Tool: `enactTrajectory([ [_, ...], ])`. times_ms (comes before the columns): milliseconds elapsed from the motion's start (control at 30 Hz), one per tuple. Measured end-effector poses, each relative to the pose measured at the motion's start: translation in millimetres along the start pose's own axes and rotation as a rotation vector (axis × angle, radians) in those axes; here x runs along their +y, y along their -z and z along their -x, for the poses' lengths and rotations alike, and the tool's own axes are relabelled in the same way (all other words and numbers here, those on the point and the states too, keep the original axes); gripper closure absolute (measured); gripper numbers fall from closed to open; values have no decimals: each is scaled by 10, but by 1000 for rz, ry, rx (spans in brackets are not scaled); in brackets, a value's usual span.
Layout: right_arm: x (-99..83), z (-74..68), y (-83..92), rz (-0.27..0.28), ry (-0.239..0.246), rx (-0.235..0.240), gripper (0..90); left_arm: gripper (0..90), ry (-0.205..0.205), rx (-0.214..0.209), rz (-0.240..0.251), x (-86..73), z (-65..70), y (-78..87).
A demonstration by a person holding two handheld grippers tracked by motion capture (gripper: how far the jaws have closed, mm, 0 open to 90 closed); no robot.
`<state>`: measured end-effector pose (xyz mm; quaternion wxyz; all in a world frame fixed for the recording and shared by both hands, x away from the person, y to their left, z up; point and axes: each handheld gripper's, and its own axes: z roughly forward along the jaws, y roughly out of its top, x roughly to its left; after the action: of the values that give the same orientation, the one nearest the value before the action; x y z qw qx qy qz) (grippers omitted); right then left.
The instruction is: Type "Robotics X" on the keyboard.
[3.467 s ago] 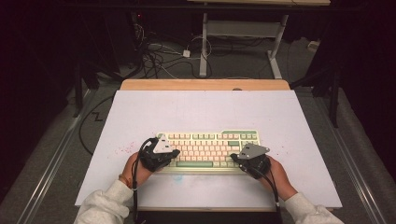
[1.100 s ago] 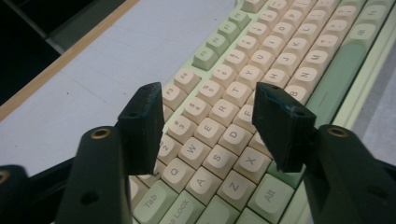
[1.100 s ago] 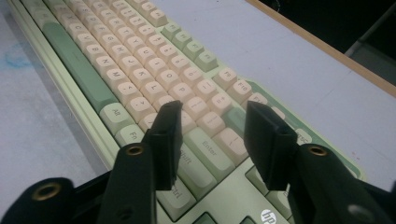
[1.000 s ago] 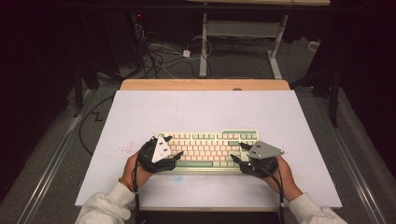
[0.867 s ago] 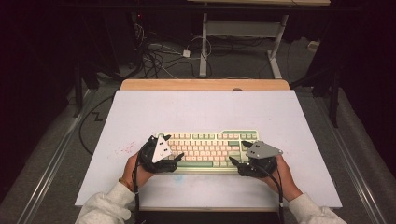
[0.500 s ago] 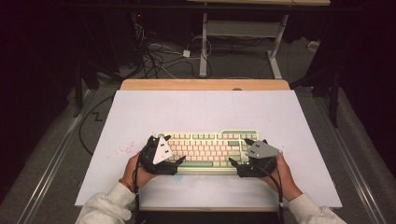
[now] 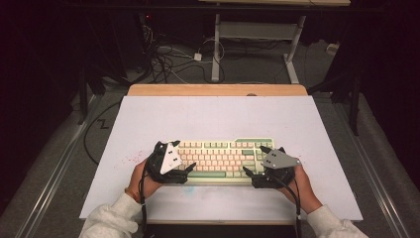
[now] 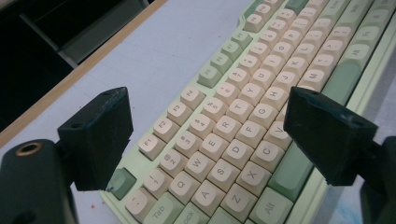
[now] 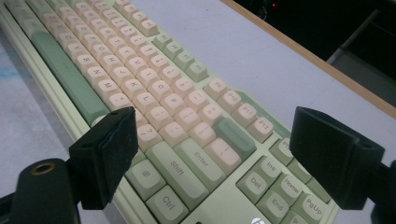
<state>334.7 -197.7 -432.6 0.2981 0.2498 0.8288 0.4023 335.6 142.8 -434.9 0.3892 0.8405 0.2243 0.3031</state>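
Your left gripper (image 7: pixel 184 171) and right gripper (image 7: pixel 251 176) have just been opening; their jaws now stand wide, straddling the two ends of the keyboard (image 7: pixel 220 159) without pressing it. The keyboard lies flat on the white table (image 7: pixel 218 116), near its front edge.

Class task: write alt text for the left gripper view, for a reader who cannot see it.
Two black jaws of the left gripper stand wide open over the left end of a pale green keyboard with cream keys, nothing held between them. The keyboard lies on a white table with a wooden far edge.
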Motion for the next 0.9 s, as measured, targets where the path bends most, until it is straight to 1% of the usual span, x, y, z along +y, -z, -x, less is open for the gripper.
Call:
enactTrajectory([
  [133, 8, -3, 17, -4, 11, -21, 160, 148, -13, 7, -1, 2, 8, 15],
  [233, 14, -2, 32, -1, 12, -23, 161, 148, -24, 15, -2, 2, 20, 25],
  [300, 19, -3, 43, 3, 13, -24, 160, 148, -33, 13, -1, 5, 23, 38],
  [367, 23, -3, 52, 6, 16, -24, 161, 148, -32, 16, 2, 10, 28, 48],
  [500, 26, -14, 68, 0, 23, -26, 161, 148, -47, 16, -5, 10, 32, 62],
  [733, 25, -15, 106, 1, 31, -39, 161, 148, -53, 26, -3, -8, 40, 89],
  [900, 29, -2, 166, 6, 32, -51, 161, 148, -59, 27, 0, -13, 58, 130],
])
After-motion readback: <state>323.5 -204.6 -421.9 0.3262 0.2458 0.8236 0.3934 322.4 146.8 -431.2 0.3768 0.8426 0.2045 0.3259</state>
